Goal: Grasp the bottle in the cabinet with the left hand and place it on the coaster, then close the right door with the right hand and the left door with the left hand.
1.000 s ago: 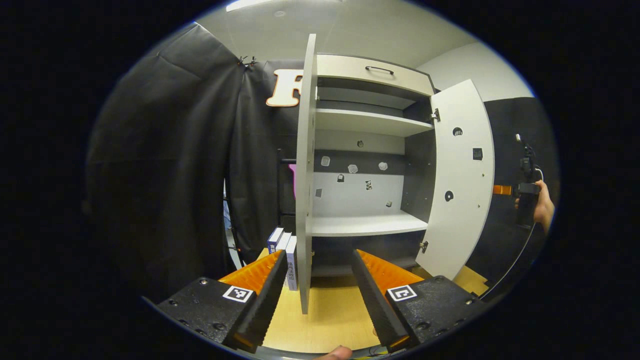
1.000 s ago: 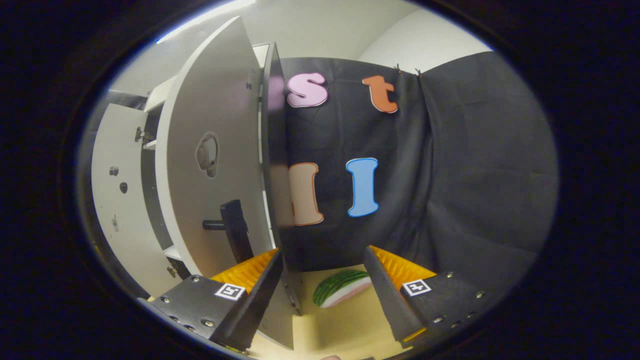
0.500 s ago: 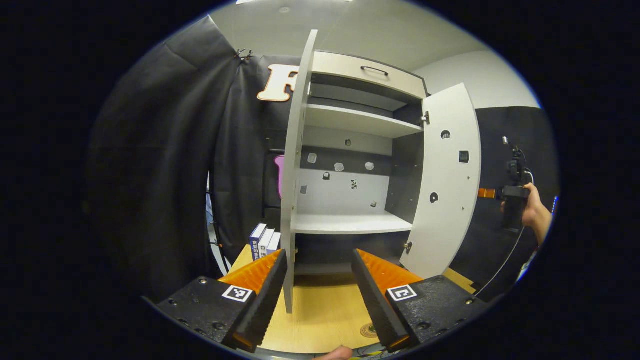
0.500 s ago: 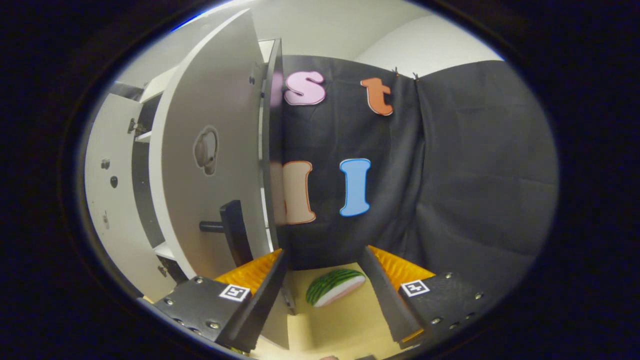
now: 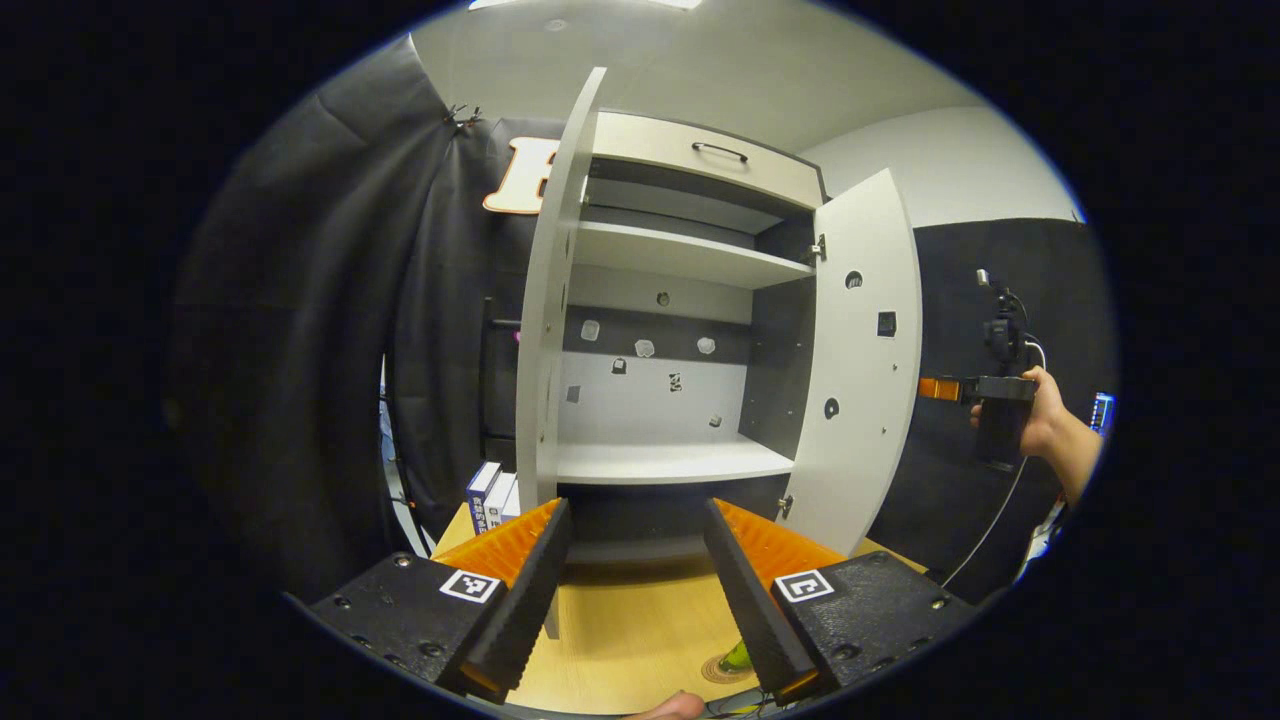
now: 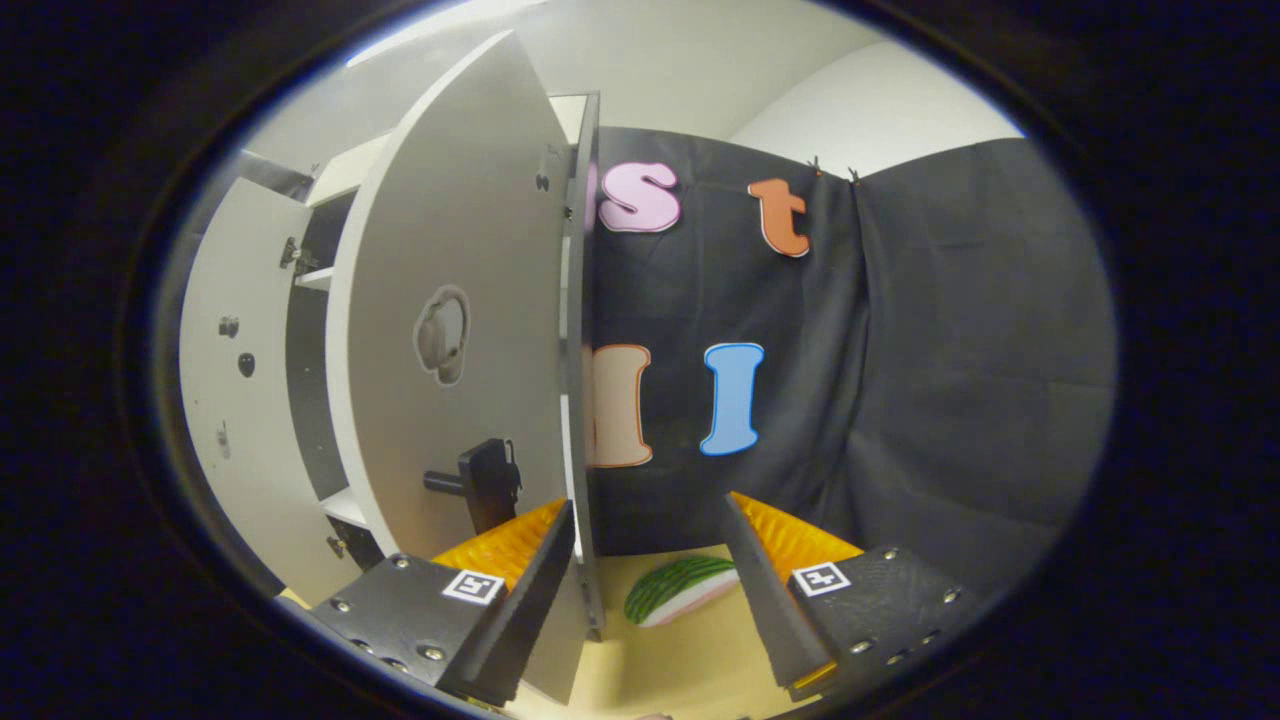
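Note:
The white cabinet (image 5: 690, 255) stands with both doors swung open and its shelves bare. In the left gripper view my left gripper (image 5: 635, 585) is open above the wooden table, a little in front of the left door's edge (image 5: 545, 350). A round coaster (image 5: 722, 668) peeks out at the bottom beside my right finger, with a bit of something green (image 5: 738, 655) on it, mostly hidden. A hand holds the right gripper (image 5: 935, 388) behind the right door (image 5: 860, 370). In the right gripper view that gripper (image 6: 650, 590) is open, close to the right door's outer face (image 6: 450, 330) and its dark handle (image 6: 488, 484).
Several books (image 5: 490, 495) stand on the table (image 5: 640, 630) left of the cabinet. A watermelon slice (image 6: 682, 590) lies on the table between the right gripper's fingers, by the black cloth wall. A cable hangs from the right gripper.
The left gripper has drawn back and turned, so the cabinet slid left in its view and the coaster came into sight. The right gripper shifted slightly beside the right door.

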`<state>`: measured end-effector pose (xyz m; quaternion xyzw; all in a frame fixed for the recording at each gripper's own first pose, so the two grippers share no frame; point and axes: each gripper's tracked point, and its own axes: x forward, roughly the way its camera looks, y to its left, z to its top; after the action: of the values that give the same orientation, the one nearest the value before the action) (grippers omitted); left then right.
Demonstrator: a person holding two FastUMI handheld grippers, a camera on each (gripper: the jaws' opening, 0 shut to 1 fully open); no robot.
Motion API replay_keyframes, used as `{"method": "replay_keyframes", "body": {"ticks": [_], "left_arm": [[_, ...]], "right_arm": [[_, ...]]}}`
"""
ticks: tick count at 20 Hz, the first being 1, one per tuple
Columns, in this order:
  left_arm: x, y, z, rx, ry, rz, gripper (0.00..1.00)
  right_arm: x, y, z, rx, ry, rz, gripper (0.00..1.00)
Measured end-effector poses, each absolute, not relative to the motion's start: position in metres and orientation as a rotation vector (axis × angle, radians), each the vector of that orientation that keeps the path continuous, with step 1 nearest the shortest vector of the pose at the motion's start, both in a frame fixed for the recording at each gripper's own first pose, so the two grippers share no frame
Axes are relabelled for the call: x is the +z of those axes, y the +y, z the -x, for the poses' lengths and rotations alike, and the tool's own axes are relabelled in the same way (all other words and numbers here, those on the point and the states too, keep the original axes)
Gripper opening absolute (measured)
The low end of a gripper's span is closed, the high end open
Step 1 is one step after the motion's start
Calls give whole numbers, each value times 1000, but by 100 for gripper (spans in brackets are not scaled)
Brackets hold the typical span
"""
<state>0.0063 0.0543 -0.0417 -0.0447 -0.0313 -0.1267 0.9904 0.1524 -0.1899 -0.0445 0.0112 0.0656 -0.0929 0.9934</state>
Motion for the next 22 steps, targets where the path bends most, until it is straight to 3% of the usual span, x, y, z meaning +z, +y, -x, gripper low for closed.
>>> {"method": "replay_keyframes", "body": {"ticks": [6,8,9,10,13,14,16,17,19,20,22], "left_arm": [[-16,38,-5,-315,-75,176,86],[-12,39,-6,-308,-89,157,86],[-11,38,-6,-305,-91,139,86],[-11,38,-5,-299,-93,119,86],[-8,34,-2,-289,-101,76,81],[-7,33,1,-292,-102,69,85],[-5,32,4,-291,-110,56,85],[-5,32,4,-286,-109,50,85],[-9,32,6,-282,-101,44,85],[-11,32,6,-277,-93,43,81],[-15,33,9,-275,-81,40,85]], "right_arm": [[-46,-170,-156,-144,131,-35,84],[-47,-170,-155,-155,133,-43,84],[-48,-170,-154,-168,141,-46,89],[-47,-170,-153,-178,145,-44,84],[-46,-164,-153,-182,134,-41,84],[-46,-162,-154,-183,133,-42,89],[-46,-160,-154,-198,129,-29,89],[-48,-160,-155,-211,132,-21,84],[-48,-150,-158,-200,125,-19,84],[-49,-144,-160,-192,127,-30,87],[-50,-134,-164,-173,122,-36,92]]}}
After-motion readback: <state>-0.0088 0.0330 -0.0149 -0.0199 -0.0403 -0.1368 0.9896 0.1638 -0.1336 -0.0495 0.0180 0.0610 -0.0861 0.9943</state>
